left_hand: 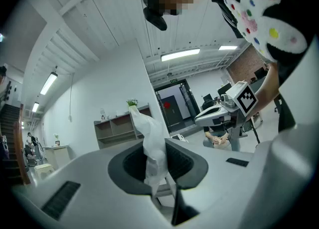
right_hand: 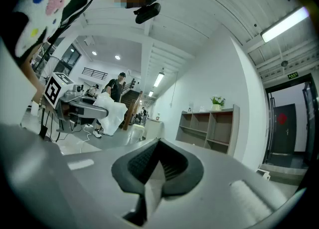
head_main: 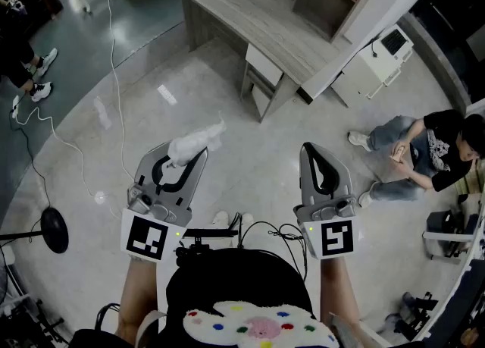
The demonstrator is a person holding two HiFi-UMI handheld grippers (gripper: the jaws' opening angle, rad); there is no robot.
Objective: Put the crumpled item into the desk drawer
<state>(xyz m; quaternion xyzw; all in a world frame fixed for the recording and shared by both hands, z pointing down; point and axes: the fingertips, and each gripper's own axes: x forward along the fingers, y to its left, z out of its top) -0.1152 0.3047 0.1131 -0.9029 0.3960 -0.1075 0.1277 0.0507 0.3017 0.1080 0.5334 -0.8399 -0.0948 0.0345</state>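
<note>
Left claw [head_main: 182, 155]: clamped on the crumpled item, level for carrying.
Crumpled item [head_main: 201, 140]: white, jutting toward one o'clock.
Drawer [head_main: 263, 64]: twelve o'clock, under the tabletop [head_main: 250, 13], well apart, apparently closed.
Right claw [head_main: 311, 151]: closed, empty, likely free to open the drawer.

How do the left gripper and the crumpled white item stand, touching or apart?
Touching. In the left gripper view, the left gripper pinches the crumpled white item.
</note>
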